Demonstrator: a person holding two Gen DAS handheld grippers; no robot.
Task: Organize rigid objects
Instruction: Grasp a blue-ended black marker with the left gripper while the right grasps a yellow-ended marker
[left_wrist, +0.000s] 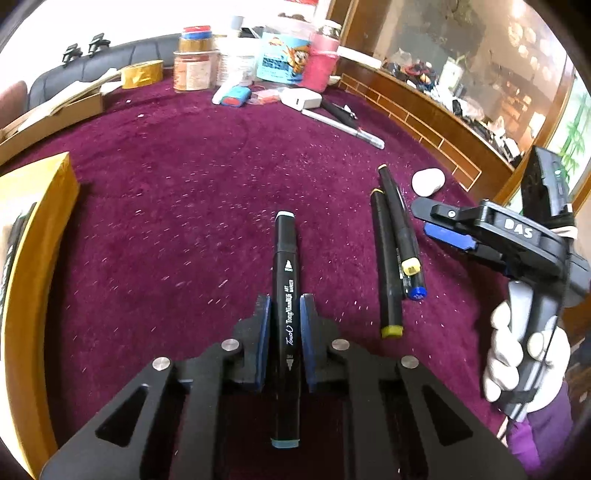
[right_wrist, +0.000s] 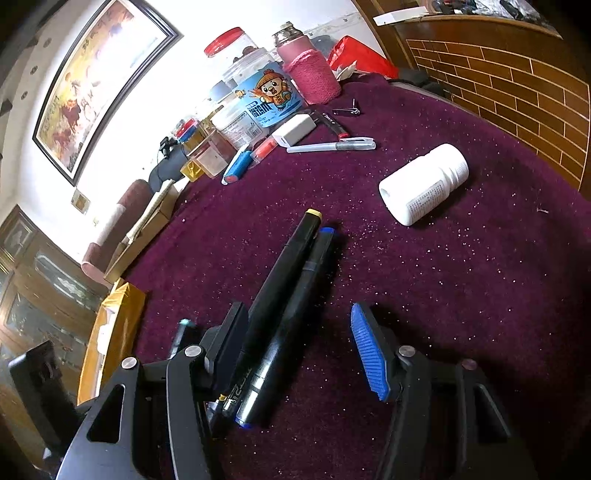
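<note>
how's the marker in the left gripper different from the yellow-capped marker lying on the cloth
The teal-capped marker sits between the pads of the left gripper, while the yellow-capped marker lies free on the purple cloth. The teal-capped marker is alone; the yellow-capped marker lies against other markers. End caps are teal on one, yellow on the other. Both have black bodies.

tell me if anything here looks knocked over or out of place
The white bottle lies on its side on the purple cloth, beyond the two markers that lie between the right claw's fingers. Nothing looks spilled.
</note>
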